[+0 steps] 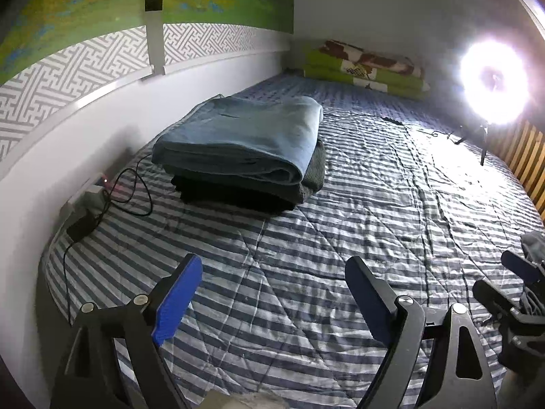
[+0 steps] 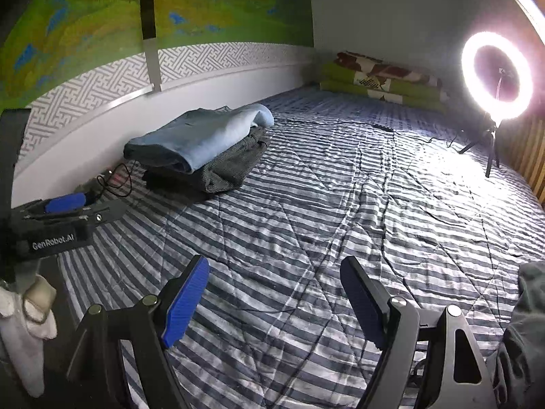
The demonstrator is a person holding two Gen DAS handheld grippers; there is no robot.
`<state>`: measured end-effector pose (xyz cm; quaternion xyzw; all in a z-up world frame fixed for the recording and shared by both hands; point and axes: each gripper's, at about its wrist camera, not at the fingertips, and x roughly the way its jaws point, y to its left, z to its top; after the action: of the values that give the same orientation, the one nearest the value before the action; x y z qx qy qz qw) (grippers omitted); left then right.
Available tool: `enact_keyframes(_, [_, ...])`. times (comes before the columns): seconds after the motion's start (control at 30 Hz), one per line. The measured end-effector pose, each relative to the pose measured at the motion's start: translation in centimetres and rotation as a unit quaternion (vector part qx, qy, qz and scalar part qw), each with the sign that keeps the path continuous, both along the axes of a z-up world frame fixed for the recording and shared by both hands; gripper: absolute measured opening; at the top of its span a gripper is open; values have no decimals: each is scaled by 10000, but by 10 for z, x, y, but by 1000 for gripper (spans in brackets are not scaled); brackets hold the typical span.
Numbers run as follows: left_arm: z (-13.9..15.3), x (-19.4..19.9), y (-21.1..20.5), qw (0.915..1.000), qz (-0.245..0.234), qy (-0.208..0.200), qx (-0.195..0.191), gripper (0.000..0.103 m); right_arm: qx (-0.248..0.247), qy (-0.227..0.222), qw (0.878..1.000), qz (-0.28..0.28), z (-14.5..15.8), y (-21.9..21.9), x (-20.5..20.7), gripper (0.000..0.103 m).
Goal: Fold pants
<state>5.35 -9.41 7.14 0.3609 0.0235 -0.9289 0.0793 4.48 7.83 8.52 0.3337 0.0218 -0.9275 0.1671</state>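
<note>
Three folded pants are stacked by the wall: blue jeans on top, a grey pair under them, and a black pair at the bottom. A loose dark grey garment lies at the bed's right edge. My left gripper hovers open over the striped quilt, well short of the stack. My right gripper is also open over the quilt, with nothing between its blue pads and the grey garment just to its right. Each gripper shows in the other's view: left gripper, right gripper.
A lit ring light stands on a tripod at the far right of the bed. Folded green bedding lies at the head. A power strip with black cables sits by the wall. A wooden slat rail borders the right side. A gloved hand holds the left gripper.
</note>
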Motion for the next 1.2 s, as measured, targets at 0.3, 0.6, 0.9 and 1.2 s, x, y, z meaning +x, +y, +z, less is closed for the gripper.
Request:
enact_keyframes(0.3, [3, 0, 3, 9999, -36, 116, -105, 89, 100, 111, 9999, 11, 0, -4, 2, 76])
enact_keyframes(0.6, [-2, -2, 8, 9997, -57, 51, -218, 89, -15, -19, 10000, -15, -1, 0, 0, 76])
enact_keyframes(0.9, [-1, 0, 8, 9997, -51, 49, -217, 90, -2, -20, 10000, 6, -2, -2, 3, 76])
enact_keyframes(1.2, [-1, 0, 8, 9998, -20, 36, -205, 90, 5, -56, 10000, 2, -4, -3, 3, 76])
